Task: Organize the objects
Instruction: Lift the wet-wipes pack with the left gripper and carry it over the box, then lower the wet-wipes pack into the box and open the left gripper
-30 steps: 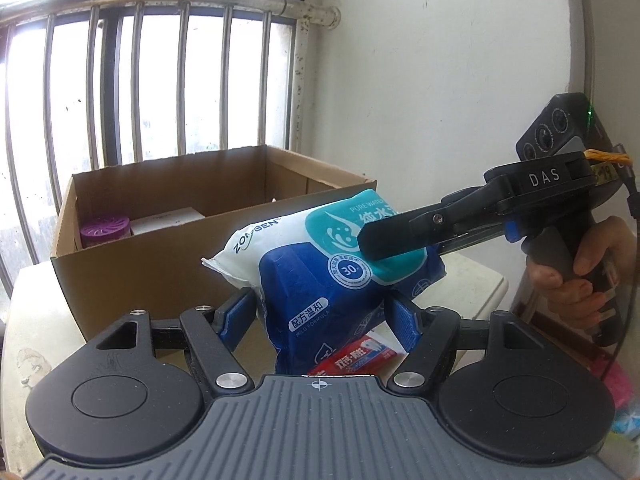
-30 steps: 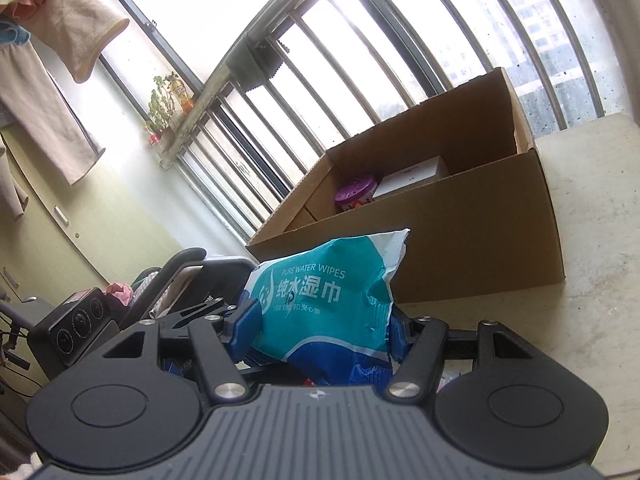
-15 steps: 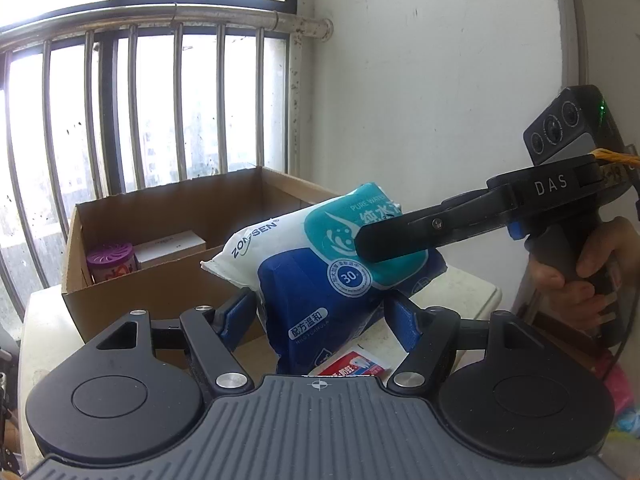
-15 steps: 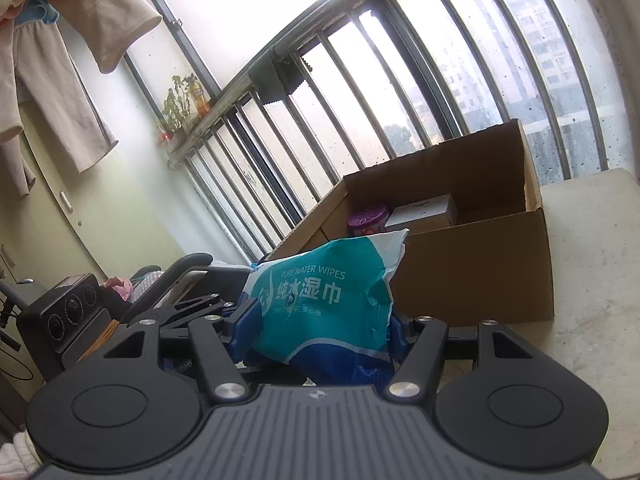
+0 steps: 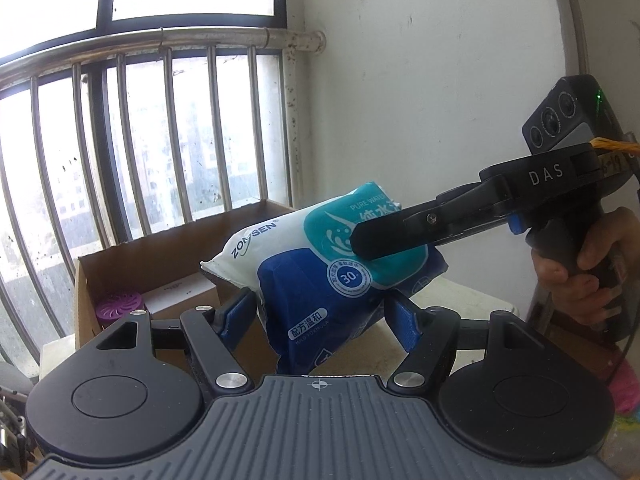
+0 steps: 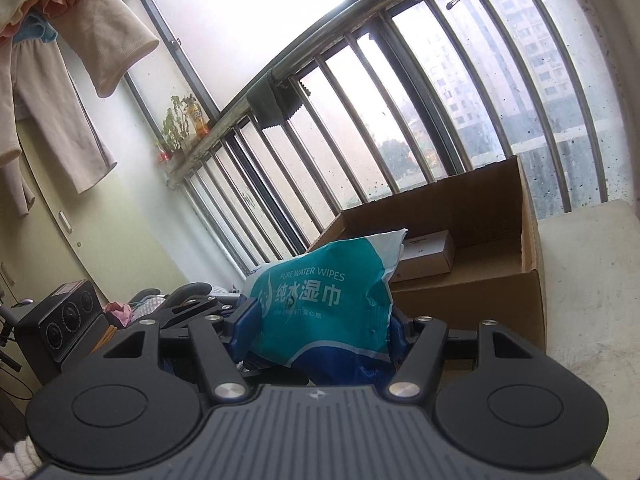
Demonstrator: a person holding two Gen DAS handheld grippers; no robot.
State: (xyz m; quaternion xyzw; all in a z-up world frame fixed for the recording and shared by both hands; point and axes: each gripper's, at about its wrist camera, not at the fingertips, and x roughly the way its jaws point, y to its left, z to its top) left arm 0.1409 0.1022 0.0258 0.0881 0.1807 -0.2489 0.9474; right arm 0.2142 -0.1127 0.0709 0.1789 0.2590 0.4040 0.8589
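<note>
Lifted higher than a second ago, the wipes pack (image 5: pixel 320 276) hangs before the cardboard box (image 6: pixel 472 280), grasped by both left gripper (image 5: pixel 320 316) and right gripper (image 6: pixel 320 320); carry it level over the rim before releasing.

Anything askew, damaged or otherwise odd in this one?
Only the wipes pack: both grippers clamp it at once, so it hangs tilted and crumpled in mid-air short of the cardboard box. The purple container and white carton inside sit normally.
</note>
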